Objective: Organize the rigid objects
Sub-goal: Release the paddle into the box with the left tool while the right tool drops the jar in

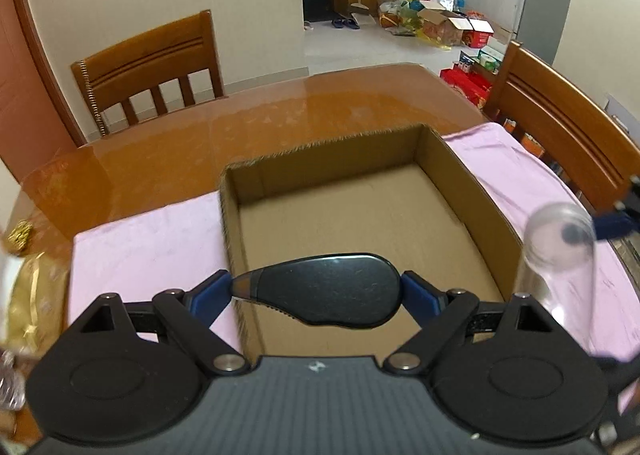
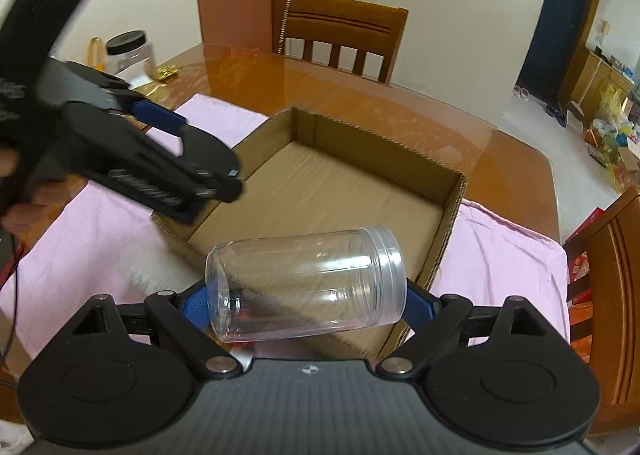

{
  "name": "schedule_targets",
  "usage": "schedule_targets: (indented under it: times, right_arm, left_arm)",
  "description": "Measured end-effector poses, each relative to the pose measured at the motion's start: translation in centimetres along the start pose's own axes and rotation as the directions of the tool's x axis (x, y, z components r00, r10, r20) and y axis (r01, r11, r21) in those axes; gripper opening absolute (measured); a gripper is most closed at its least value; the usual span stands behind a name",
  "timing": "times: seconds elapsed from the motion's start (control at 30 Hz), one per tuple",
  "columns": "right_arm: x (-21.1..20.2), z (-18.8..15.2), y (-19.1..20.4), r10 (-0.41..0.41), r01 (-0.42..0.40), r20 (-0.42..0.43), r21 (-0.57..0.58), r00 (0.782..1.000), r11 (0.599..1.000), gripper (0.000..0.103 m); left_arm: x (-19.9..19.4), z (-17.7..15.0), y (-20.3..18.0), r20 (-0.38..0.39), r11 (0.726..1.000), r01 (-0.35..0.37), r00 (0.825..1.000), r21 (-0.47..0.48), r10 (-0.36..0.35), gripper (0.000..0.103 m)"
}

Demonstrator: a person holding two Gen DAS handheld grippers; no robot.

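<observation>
My left gripper (image 1: 316,289) is shut on a black teardrop-shaped object (image 1: 320,289) and holds it over the near left corner of an open cardboard box (image 1: 452,159). My right gripper (image 2: 308,301) is shut on a clear plastic jar (image 2: 304,283) lying sideways, held over the near edge of the same box (image 2: 452,211). The jar shows blurred at the right of the left wrist view (image 1: 556,251). The left gripper shows blurred at the left of the right wrist view (image 2: 160,167). The box floor is bare.
The box sits on a pink cloth (image 1: 152,239) on a glossy wooden table (image 1: 280,111). Wooden chairs (image 1: 152,63) stand at the far and right sides. A black-lidded jar (image 2: 130,51) and gold packets (image 1: 28,295) lie at the table's left.
</observation>
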State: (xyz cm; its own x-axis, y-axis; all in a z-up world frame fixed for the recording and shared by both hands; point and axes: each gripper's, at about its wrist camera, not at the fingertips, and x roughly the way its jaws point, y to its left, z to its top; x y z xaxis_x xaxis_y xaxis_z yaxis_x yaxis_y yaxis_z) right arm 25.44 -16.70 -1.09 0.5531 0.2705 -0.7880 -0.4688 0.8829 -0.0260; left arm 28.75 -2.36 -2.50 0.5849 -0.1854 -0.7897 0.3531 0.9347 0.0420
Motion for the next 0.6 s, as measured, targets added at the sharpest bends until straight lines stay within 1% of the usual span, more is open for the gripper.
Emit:
schedule_targets:
  times: [0.1, 0.17, 0.3, 0.37, 0.47, 0.53, 0.6]
  right_arm:
    - [1.3, 0.8, -1.2, -0.003, 0.004, -0.01, 0.025, 1.0, 1.0, 0.093]
    - [2.0, 1.1, -1.7, -0.002, 0.002, -0.014, 0.037, 1.0, 0.999, 0.093]
    - [3.2, 1.3, -2.5, -0.013, 0.015, -0.035, 0.043, 0.999, 0.999, 0.093]
    - [3.5, 1.3, -2.9, -0.012, 0.014, -0.041, 0.048, 0.999, 0.999, 0.093]
    - [4.0, 1.6, -3.2, -0.011, 0.013, -0.05, 0.051, 0.999, 0.999, 0.093]
    - [4.3, 1.8, -3.3, -0.01, 0.012, -0.054, 0.045, 0.999, 0.999, 0.093]
    - [4.7, 2.2, -3.5, -0.011, 0.013, -0.056, 0.039, 0.998, 0.999, 0.093]
  left_arm:
    - [2.9, 1.2, 0.1, -0.021, 1.0, -0.013, 1.0, -0.009, 0.013, 0.09]
    - [4.6, 1.7, 0.5, -0.042, 0.999, -0.028, 0.999, -0.038, 0.026, 0.09]
    - [6.2, 2.5, 1.2, -0.036, 0.997, -0.037, 0.999, -0.068, 0.034, 0.091]
    - [6.6, 2.8, 1.7, -0.029, 0.996, -0.035, 0.999, -0.086, 0.033, 0.091]
    - [6.3, 3.1, 2.3, -0.015, 0.992, -0.063, 0.998, -0.106, 0.062, 0.093]
    - [5.7, 3.1, 2.7, -0.014, 0.991, -0.08, 0.997, -0.112, 0.079, 0.093]
    - [4.3, 2.6, 3.2, 0.005, 0.989, -0.075, 0.997, -0.125, 0.077, 0.095]
